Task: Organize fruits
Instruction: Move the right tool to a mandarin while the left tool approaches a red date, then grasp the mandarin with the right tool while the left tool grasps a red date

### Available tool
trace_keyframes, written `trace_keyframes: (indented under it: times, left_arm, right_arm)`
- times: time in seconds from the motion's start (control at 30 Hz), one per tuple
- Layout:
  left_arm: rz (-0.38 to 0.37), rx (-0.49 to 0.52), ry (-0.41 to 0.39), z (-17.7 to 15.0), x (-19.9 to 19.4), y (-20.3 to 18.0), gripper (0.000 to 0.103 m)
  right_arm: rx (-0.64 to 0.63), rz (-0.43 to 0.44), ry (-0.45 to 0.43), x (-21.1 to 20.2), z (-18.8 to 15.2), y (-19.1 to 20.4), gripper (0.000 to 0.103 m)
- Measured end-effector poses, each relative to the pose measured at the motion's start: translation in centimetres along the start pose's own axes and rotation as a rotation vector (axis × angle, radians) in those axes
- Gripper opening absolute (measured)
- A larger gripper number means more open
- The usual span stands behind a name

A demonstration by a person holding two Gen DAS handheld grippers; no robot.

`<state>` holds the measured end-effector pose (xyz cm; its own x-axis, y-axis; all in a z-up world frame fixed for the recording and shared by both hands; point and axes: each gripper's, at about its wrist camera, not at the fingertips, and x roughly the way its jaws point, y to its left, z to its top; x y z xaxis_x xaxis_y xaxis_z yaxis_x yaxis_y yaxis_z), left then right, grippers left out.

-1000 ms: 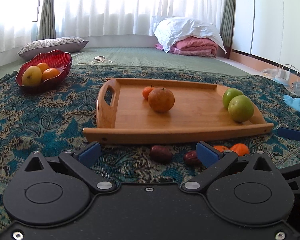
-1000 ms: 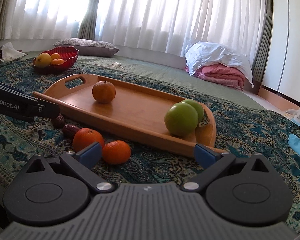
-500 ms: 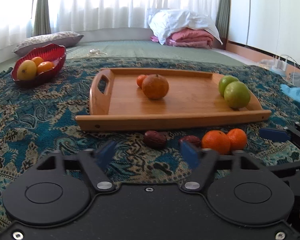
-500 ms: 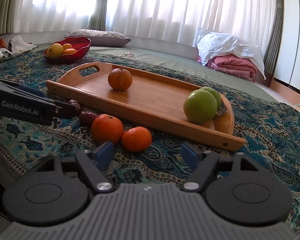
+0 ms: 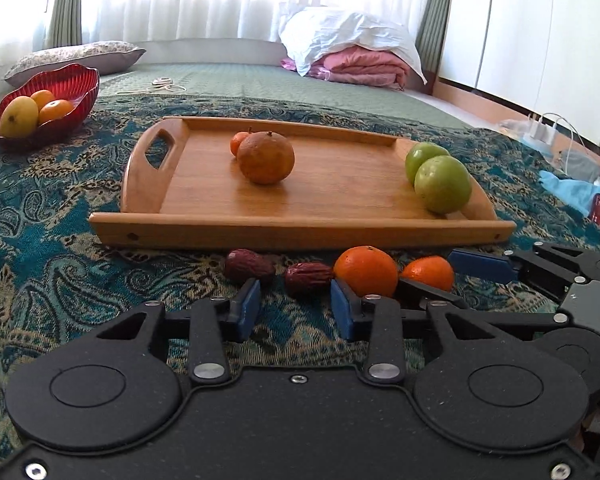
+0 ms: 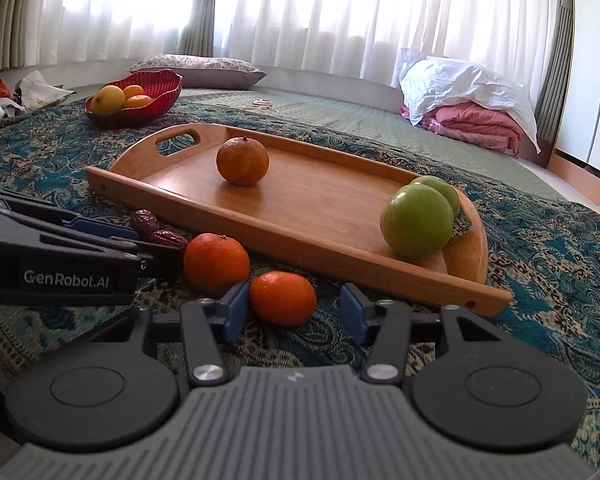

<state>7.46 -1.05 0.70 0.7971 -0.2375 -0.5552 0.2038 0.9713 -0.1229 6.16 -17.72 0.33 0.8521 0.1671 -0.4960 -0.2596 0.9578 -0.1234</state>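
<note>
My left tongs were spread wide a second ago and are now closing, the blue pads drawn in to a narrow gap with only patterned cloth between them; the nearer date lies just beyond the tips at twelve o'clock, not yet touched, and the other date sits beside it at about eleven. My right tongs have narrowed too and are also closing, with the small tangerine sitting between the tips: the left pad looks to be right against it, the right pad clearly apart, so nothing is gripped yet. The bigger orange rests touching that tangerine at ten o'clock. Since a second ago my left hand has crept forward and down, so the dates loom closer. I judge both hands are committing to pick-ups at once: date on the left, tangerine on the right. Beyond them, at twelve o'clock, the wooden tray already carries a dull orange and two green apples; the red bowl of fruit sits far off at ten o'clock.
</note>
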Motion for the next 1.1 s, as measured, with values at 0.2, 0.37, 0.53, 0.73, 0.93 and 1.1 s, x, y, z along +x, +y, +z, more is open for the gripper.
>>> trace_keyframes:
  times: [0.2,0.37,0.53,0.73,0.93,1.1]
  left_arm:
    - [-0.004,-0.006,0.006,0.2,0.6,0.4,0.037]
    - [0.005,0.011,-0.005,0.0,0.4,0.1,0.037]
    - [0.038,0.070,-0.027,-0.8,0.1,-0.6,0.037]
    - [0.049,0.074,-0.038,-1.0,0.3,-1.0,0.036]
    - [0.059,0.052,-0.045,-0.5,0.9,-1.3,0.034]
    - [0.058,0.016,-0.042,-0.2,1.4,-1.1,0.028]
  right_arm:
    - [0.024,0.015,0.013,1.1,0.4,-0.1,0.045]
    - [0.019,-0.002,-0.013,0.5,0.3,-0.1,0.040]
    - [0.035,-0.034,-0.019,-0.5,-0.2,-1.0,0.039]
    - [0.052,-0.057,-0.025,-1.3,-0.6,-1.9,0.039]
    - [0.050,-0.063,-0.027,-1.5,-0.8,-1.8,0.040]
    - [0.052,-0.062,-0.026,-1.4,-0.9,-1.6,0.040]
